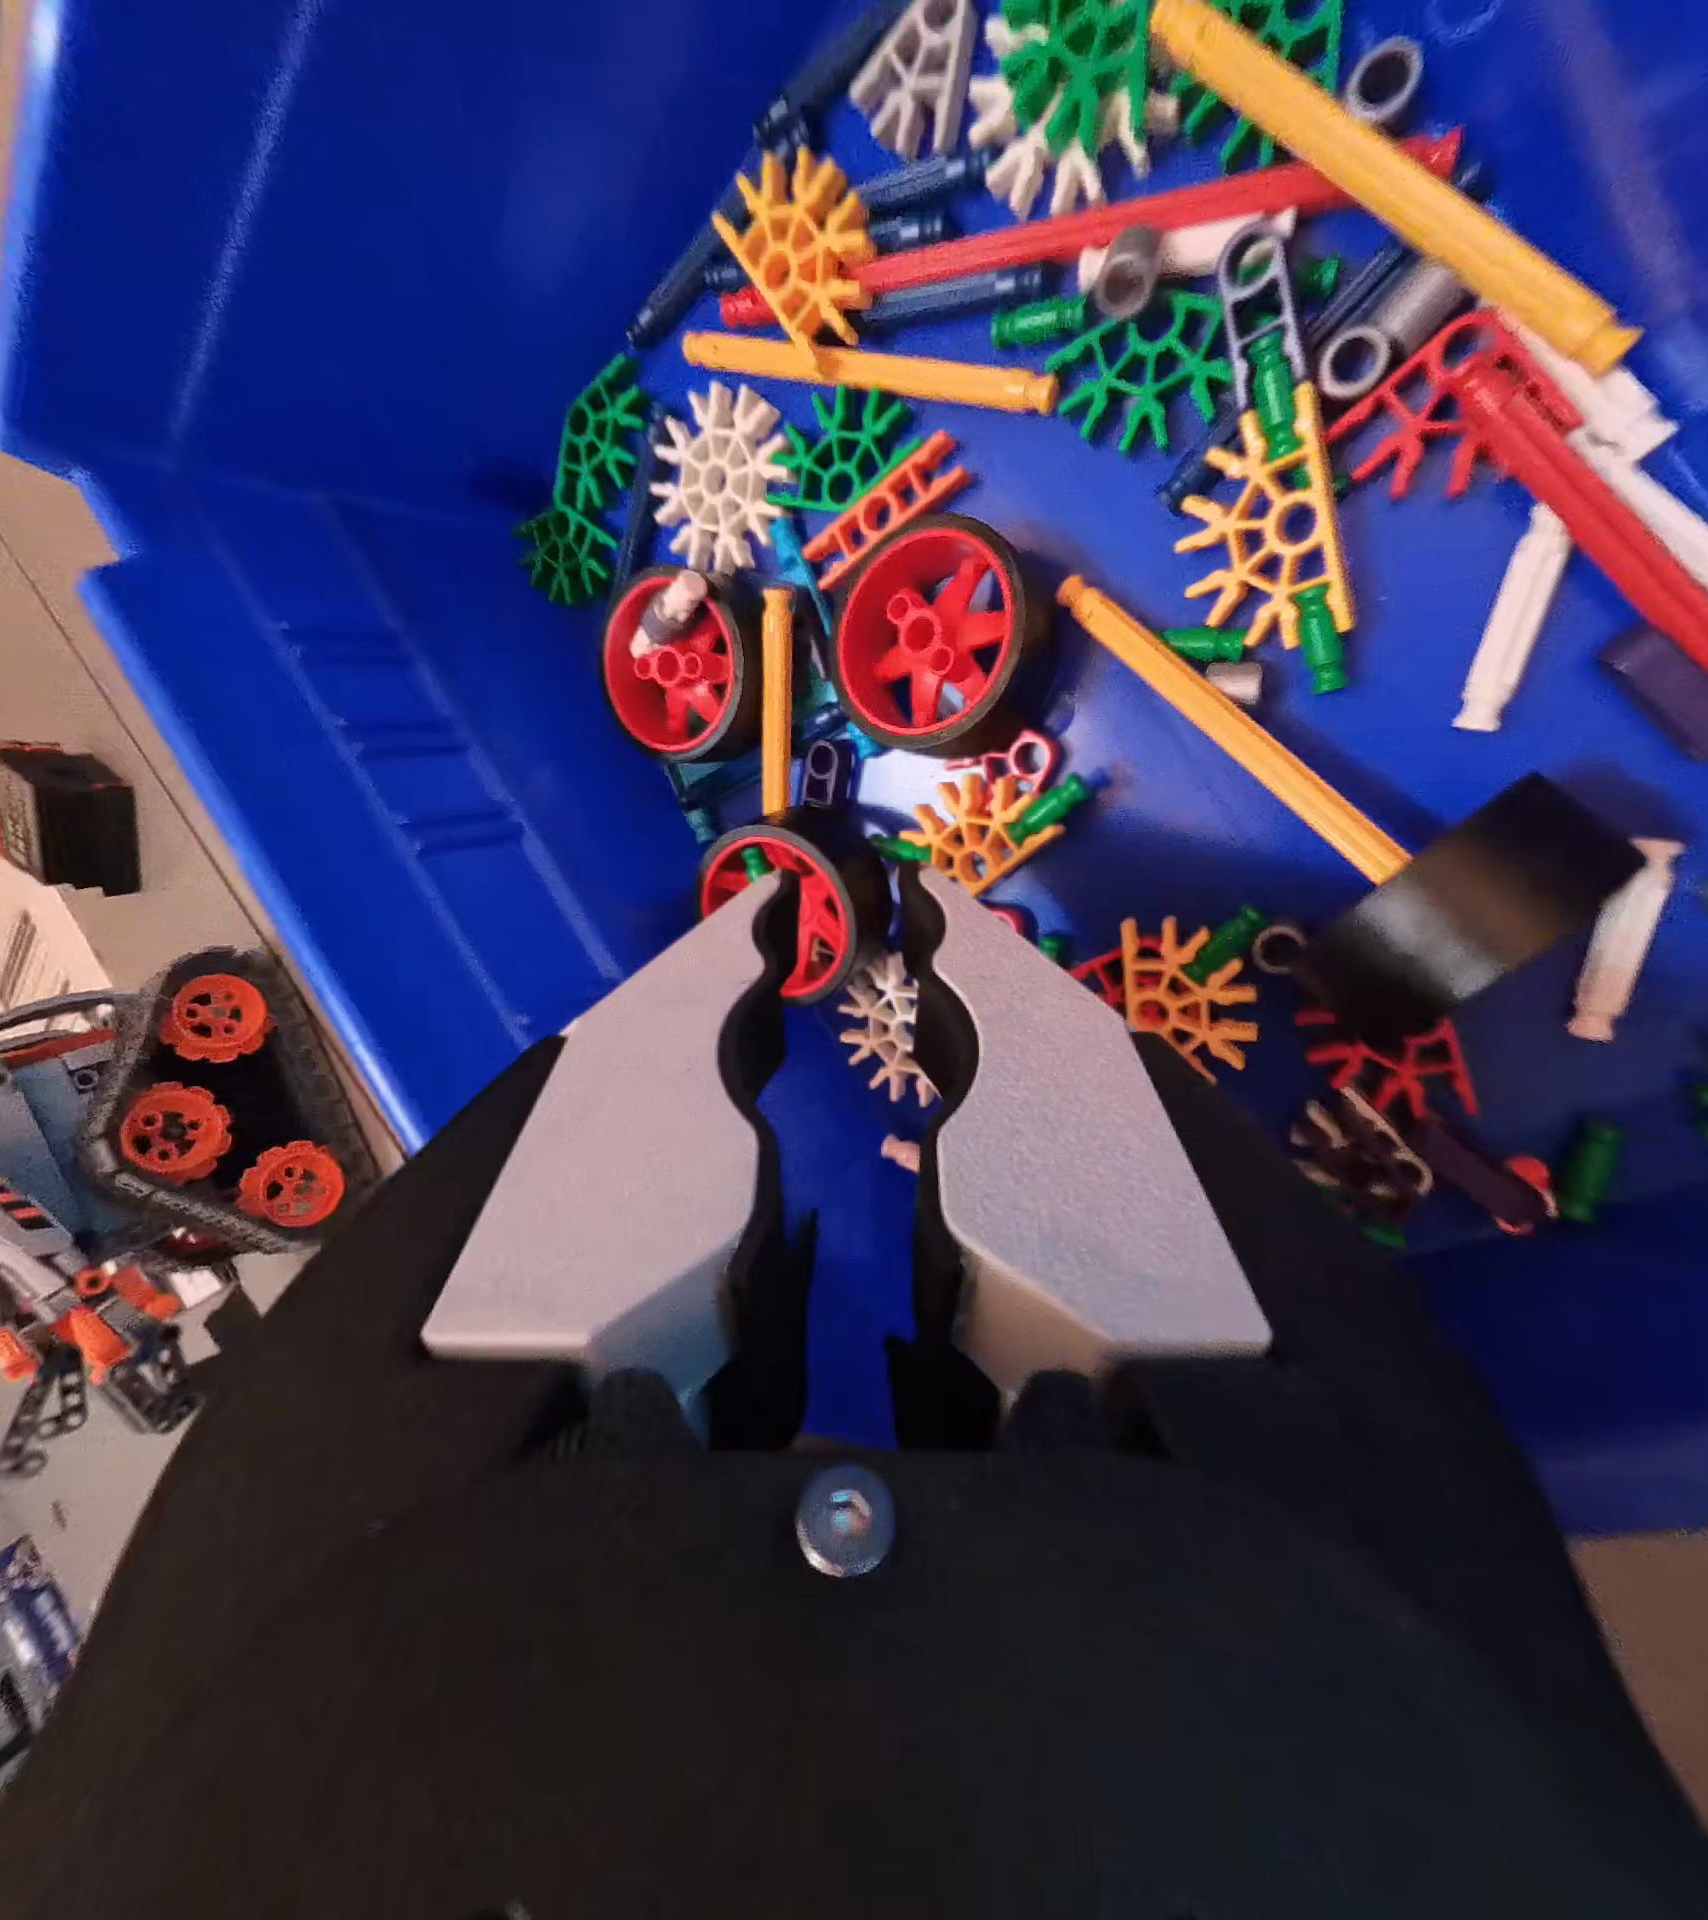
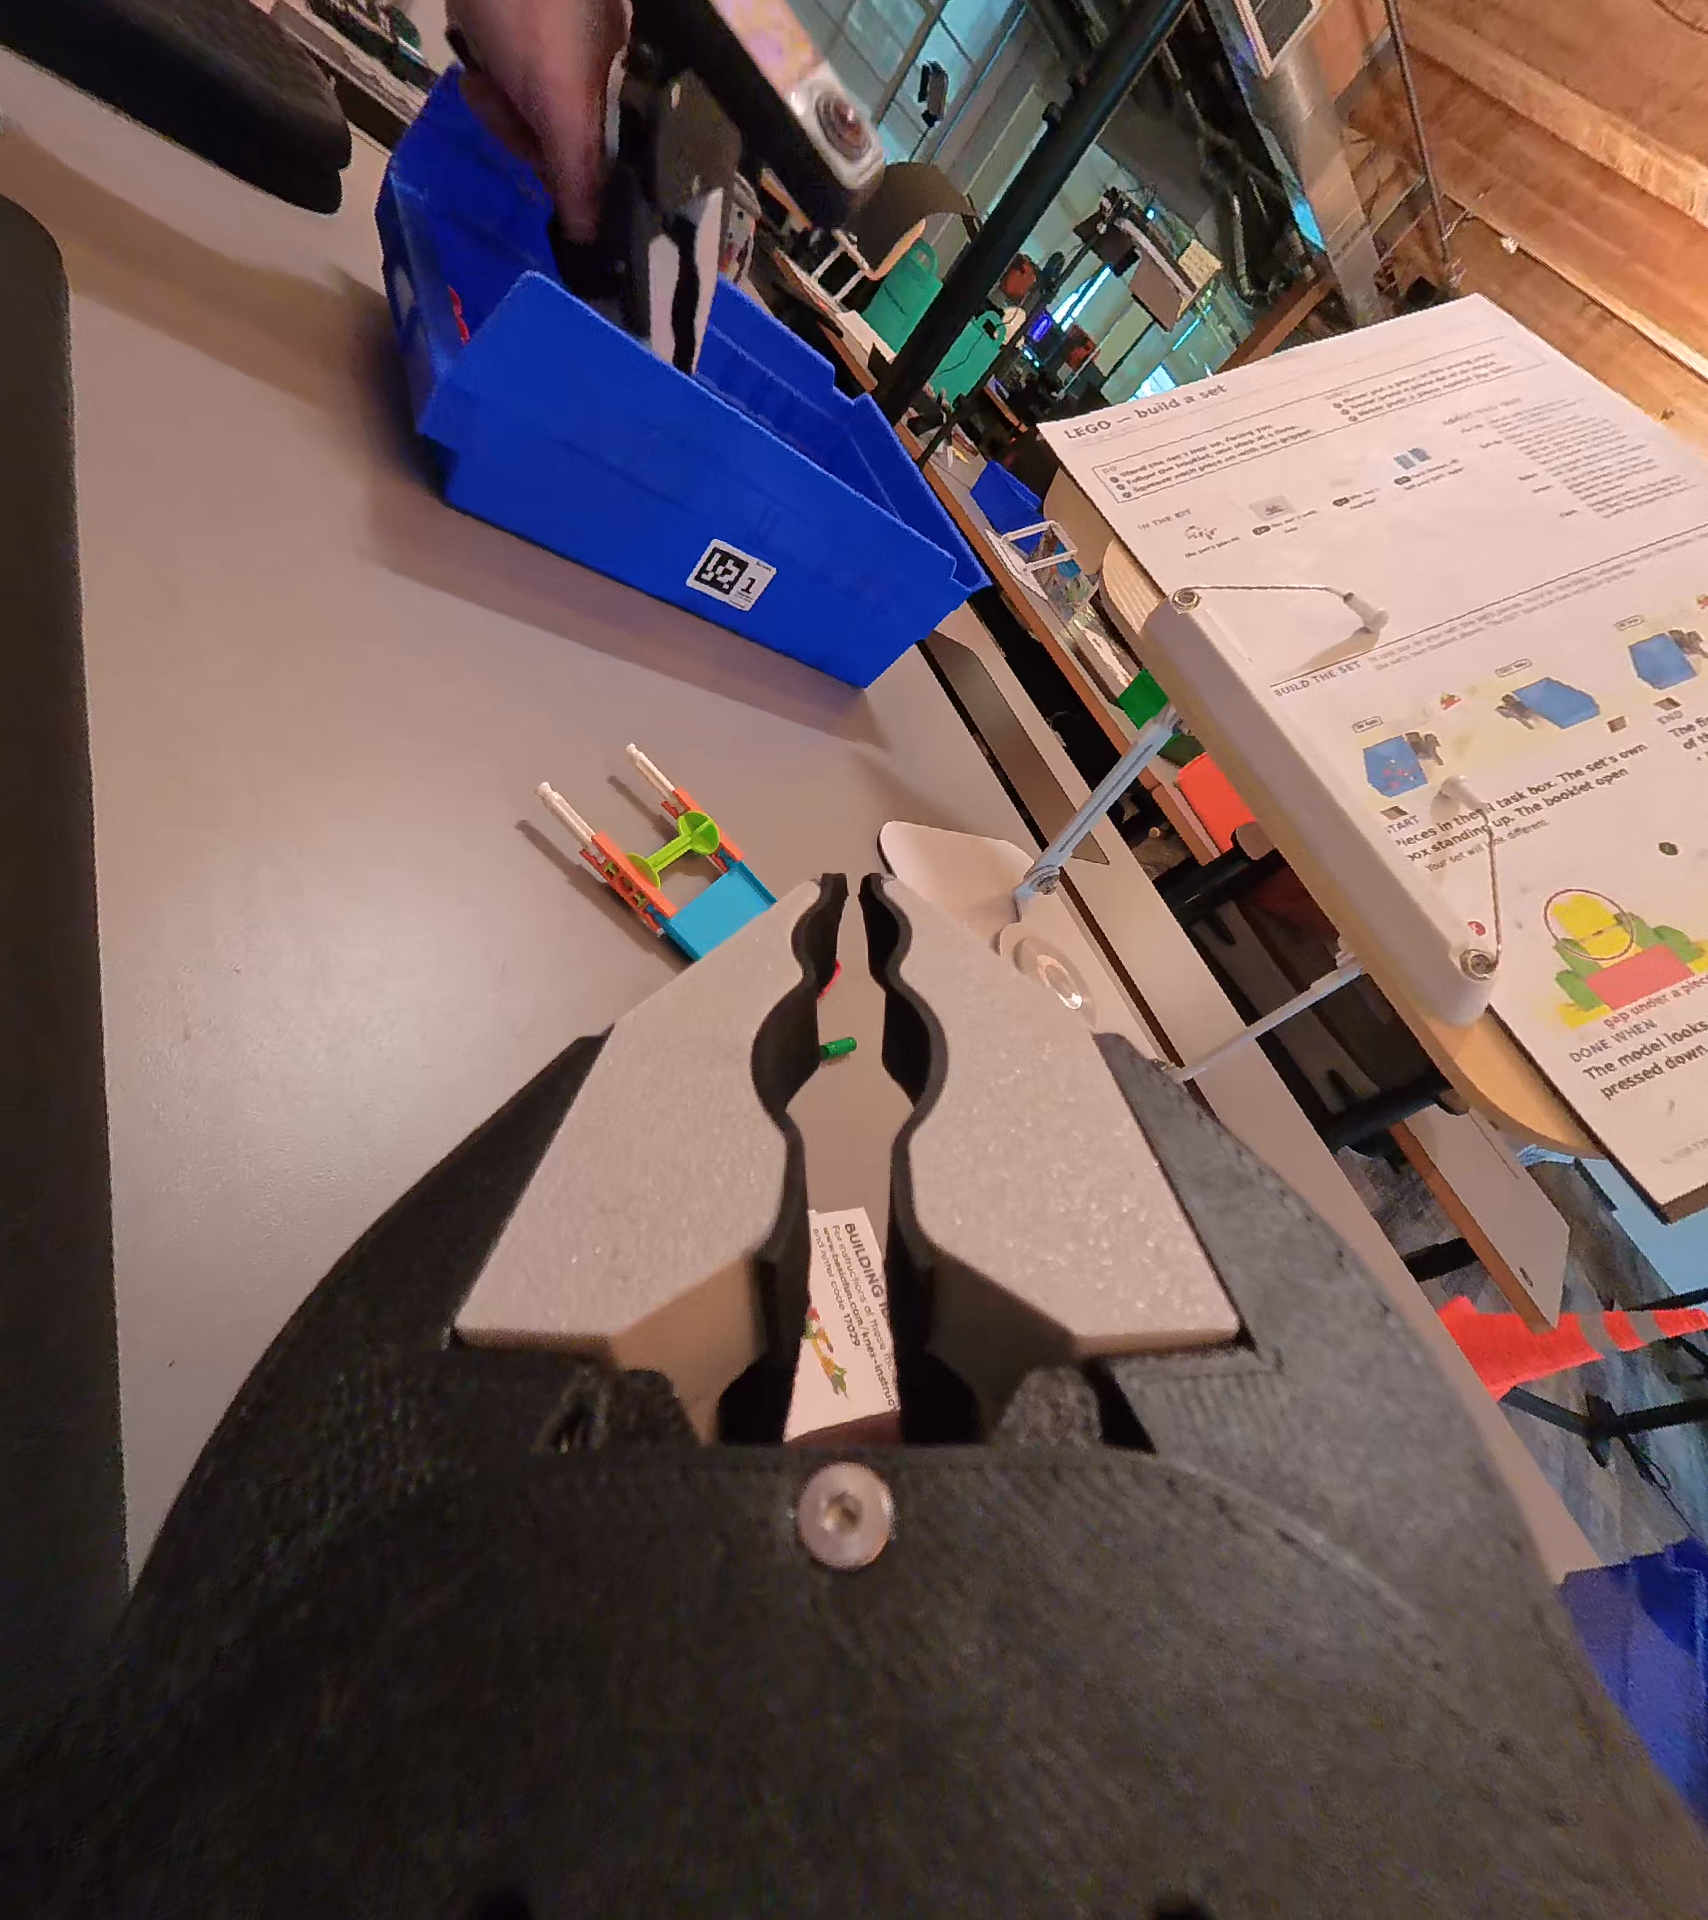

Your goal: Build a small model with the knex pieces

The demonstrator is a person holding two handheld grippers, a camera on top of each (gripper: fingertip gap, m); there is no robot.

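Left wrist view: left gripper point(image 1: 837, 883) low inside the blue bin point(image 1: 330, 436), jaws a little apart, small red wheel point(image 1: 808, 925) right between the tips (touching or only near, hard to tell). Two bigger red wheels point(image 1: 928, 634) just beyond, among yellow rods point(image 1: 1229, 727) and green connectors point(image 1: 1141, 364).

Right wrist view: right gripper point(image 2: 852, 896) above the grey table point(image 2: 310, 779), jaws almost shut, holding nothing. Small built piece point(image 2: 663, 862) lying just left of the tips. Blue bin point(image 2: 663, 488) far off, left gripper point(image 2: 668, 249) dipping into it. Instruction board point(image 2: 1452, 727) on the right.

Deep blue plastic bin point(image 1: 330, 436) seen ahead of grey-and-black tongs. Red-spoked black-tyred plastic wheel point(image 1: 808, 925) at tips; yellow plastic rods point(image 1: 1234, 727), green snowflake connectors point(image 1: 1141, 364) beyond. Black-white square marker point(image 2: 730, 575) on bin wall.
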